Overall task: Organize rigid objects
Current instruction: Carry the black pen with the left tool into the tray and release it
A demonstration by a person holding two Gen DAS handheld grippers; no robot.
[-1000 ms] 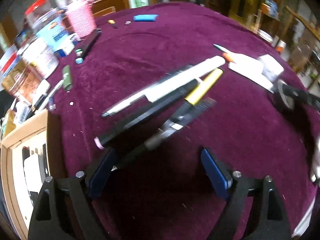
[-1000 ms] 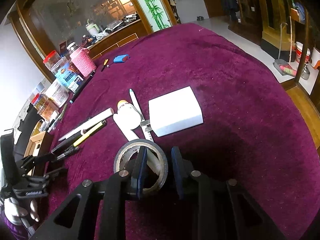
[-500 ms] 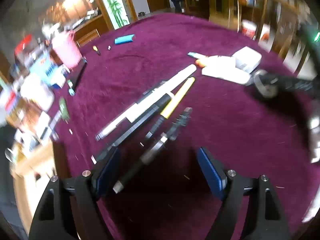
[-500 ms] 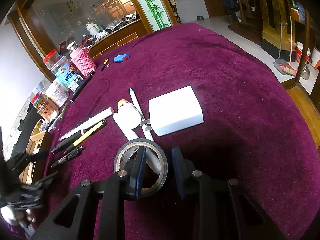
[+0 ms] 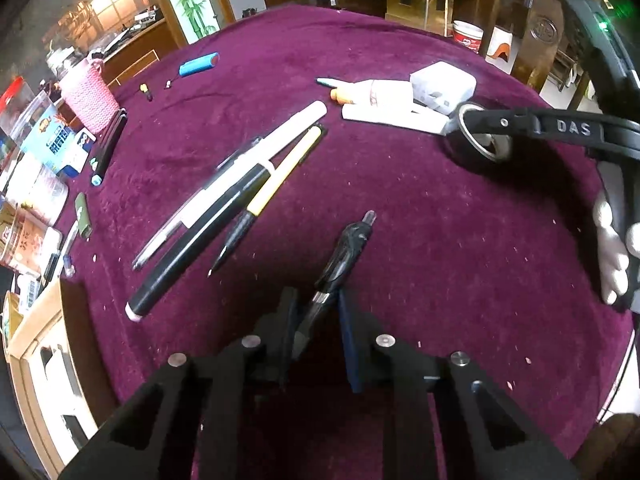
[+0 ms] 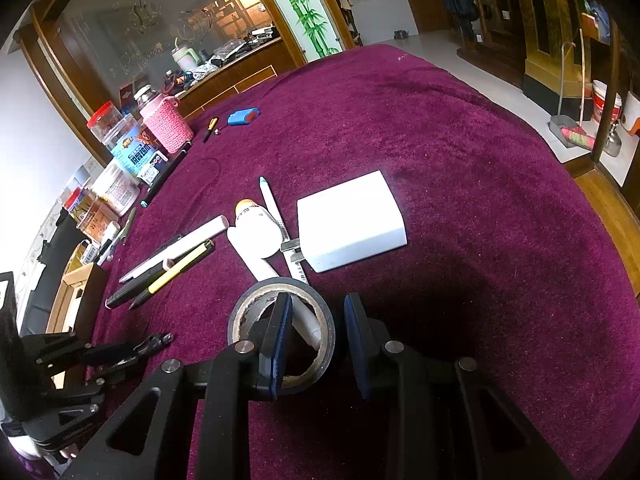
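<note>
A dark pen (image 5: pixel 347 249) sat low in the middle of the left wrist view, its near end pinched between the pads of the left gripper (image 5: pixel 318 312), whose jaws had just been closing onto it; its tip pointed up the frame over the purple cloth (image 5: pixel 400 200). The step in hand looked like picking that pen away from the other pens (image 5: pixel 240 196) lying left of centre. Next, probably, it had to be lifted clear and carried to wherever pens are gathered, without dragging on the cloth.

In the right wrist view the right gripper (image 6: pixel 316 336) was clamped on the wall of a roll of black tape (image 6: pixel 280 328) at lower centre, one finger inside the ring and one outside.

A cardboard box (image 5: pixel 36 344) stood at the lower left edge of the left view; some pale and dark items lay inside, too blurred to name. Jars and a pink knitted holder (image 5: pixel 90 94) crowded the upper left; their contents could not be made out.
</note>
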